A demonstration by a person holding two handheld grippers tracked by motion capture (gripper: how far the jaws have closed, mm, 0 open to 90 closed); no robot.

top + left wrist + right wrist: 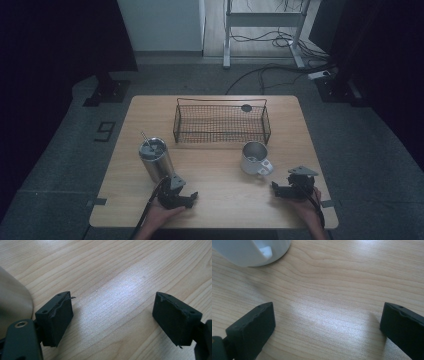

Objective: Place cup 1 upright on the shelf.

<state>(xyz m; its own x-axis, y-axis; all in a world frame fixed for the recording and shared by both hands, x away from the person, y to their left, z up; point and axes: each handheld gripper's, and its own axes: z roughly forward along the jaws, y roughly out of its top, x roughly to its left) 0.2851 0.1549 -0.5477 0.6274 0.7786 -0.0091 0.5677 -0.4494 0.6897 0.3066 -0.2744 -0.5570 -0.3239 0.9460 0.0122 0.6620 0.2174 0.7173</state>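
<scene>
A steel tumbler (155, 159) with a lid and a straw stands at the table's left; its curved side (12, 305) fills the left edge of the left gripper view. My left gripper (186, 198) rests on the wood just in front of it, open, with bare table between its jaws (112, 317). A white mug (255, 158) with its handle toward me stands at the centre right, and its base (252, 251) is seen at the top of the right gripper view. My right gripper (281, 189) lies just right of the mug, open and empty (328, 325).
A dark wire basket (221, 122) sits at the back middle of the wooden table (220, 200), with a small dark round object (246, 107) at its far right. Cables and a desk frame lie on the floor beyond.
</scene>
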